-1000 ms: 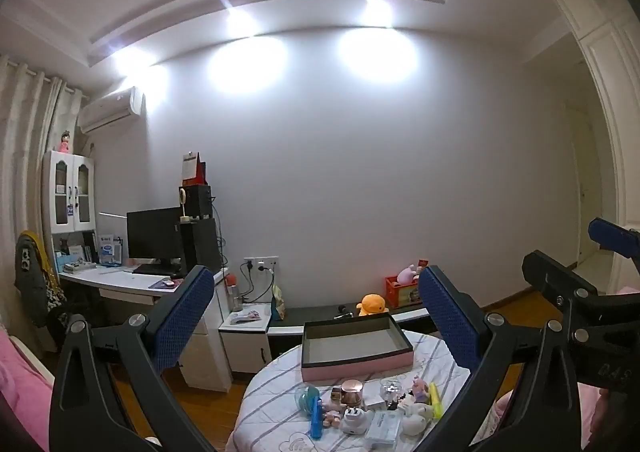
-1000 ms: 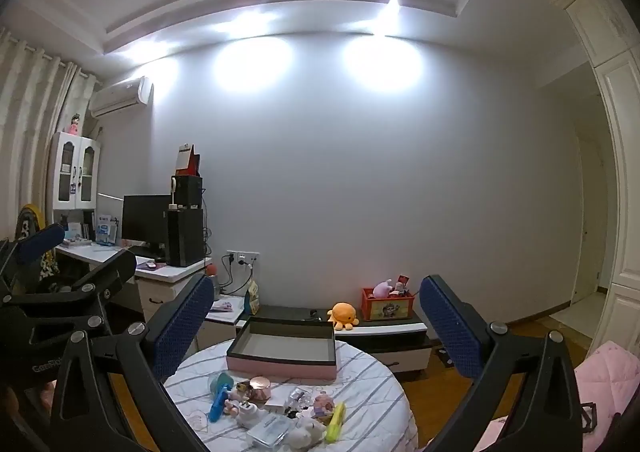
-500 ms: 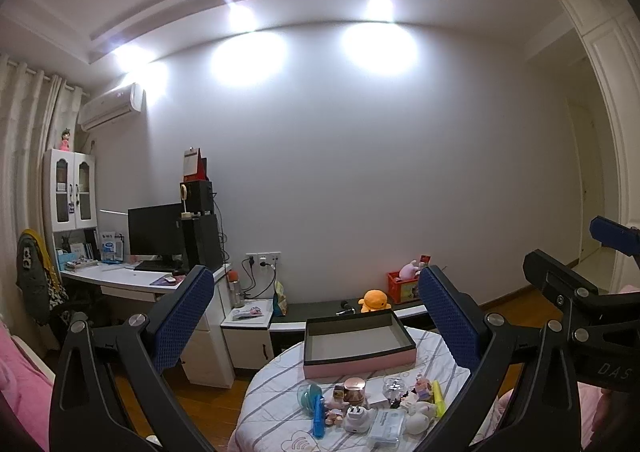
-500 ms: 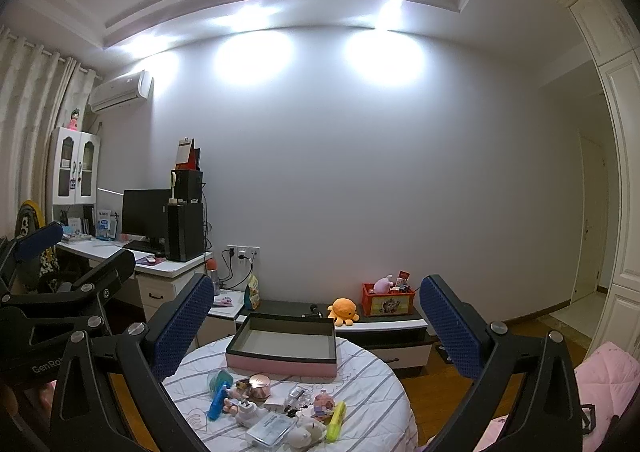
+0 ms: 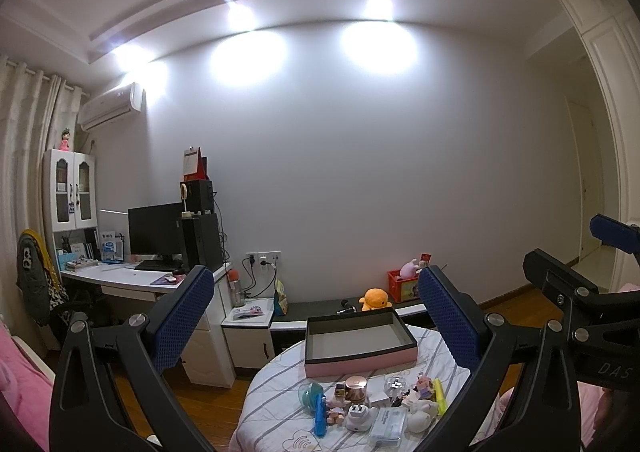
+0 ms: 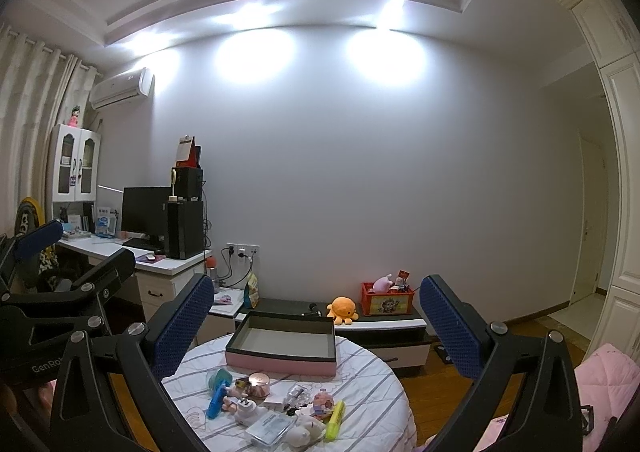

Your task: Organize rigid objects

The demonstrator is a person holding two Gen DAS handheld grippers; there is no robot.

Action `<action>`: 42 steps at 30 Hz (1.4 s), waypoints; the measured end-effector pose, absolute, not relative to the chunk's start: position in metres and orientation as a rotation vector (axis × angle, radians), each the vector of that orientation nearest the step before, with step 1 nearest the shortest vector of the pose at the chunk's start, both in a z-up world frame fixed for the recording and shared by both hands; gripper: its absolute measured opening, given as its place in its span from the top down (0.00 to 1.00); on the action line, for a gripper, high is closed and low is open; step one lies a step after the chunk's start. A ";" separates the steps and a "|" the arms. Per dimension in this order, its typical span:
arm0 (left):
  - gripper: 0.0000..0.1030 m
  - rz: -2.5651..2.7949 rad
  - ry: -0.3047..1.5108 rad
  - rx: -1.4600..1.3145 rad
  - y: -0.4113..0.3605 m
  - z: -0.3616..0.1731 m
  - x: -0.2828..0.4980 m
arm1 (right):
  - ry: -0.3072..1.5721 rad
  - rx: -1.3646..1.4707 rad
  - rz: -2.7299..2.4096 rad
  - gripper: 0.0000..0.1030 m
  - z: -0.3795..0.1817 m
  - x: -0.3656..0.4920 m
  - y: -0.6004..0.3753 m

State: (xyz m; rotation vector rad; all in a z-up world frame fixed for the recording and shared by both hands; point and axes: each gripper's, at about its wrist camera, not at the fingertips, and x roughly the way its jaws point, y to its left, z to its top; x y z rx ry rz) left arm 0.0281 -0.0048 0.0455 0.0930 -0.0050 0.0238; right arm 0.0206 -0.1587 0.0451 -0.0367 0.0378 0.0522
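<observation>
The left gripper point(image 5: 314, 316) hangs in the air with its two blue-padded fingers point(image 5: 182, 320) spread wide and nothing between them. The right gripper point(image 6: 316, 326) is spread just as wide and also empty; its two fingers point(image 6: 448, 326) frame the table from above. Each gripper shows at the edge of the other's view, side by side and apart.

Below and ahead of both stands one round table point(image 5: 272, 392) under a white cloth with grey stripes. At its far side sits one open rectangular box point(image 5: 358, 338) with pink outer walls, a dark rim and a grey bare floor; in the right wrist view it is the same box point(image 6: 282, 344).

The small rigid things lie in one cluster on the near half of the table, well apart from both grippers and just in front of the box. Countable among them: one teal bowl-like piece point(image 6: 218, 378), one blue tube point(image 6: 216, 402), one rose-gold round jar point(image 6: 258, 384), one white plug-like charger point(image 5: 358, 414), one clear flat case point(image 6: 269, 427), one yellow highlighter point(image 6: 335, 414), one clear faceted bottle point(image 6: 296, 394), and one pink-and-white figurine point(image 6: 322, 400). A few smaller pieces are too tangled to tell apart.

Beyond the table runs a low dark-topped cabinet point(image 6: 280, 306) carrying one orange octopus plush point(image 6: 342, 308) and one red toy bin point(image 6: 386, 298). To the left stands a white desk point(image 5: 120, 278) with one dark monitor point(image 5: 154, 228).
</observation>
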 end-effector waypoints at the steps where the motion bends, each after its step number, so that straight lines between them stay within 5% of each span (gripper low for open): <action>1: 0.00 0.024 -0.006 0.093 -0.005 0.045 0.028 | 0.037 -0.038 0.053 0.00 0.044 0.021 -0.159; 42: 0.00 0.020 0.008 0.100 -0.001 0.044 0.027 | 0.057 -0.050 0.048 0.00 0.041 0.022 -0.157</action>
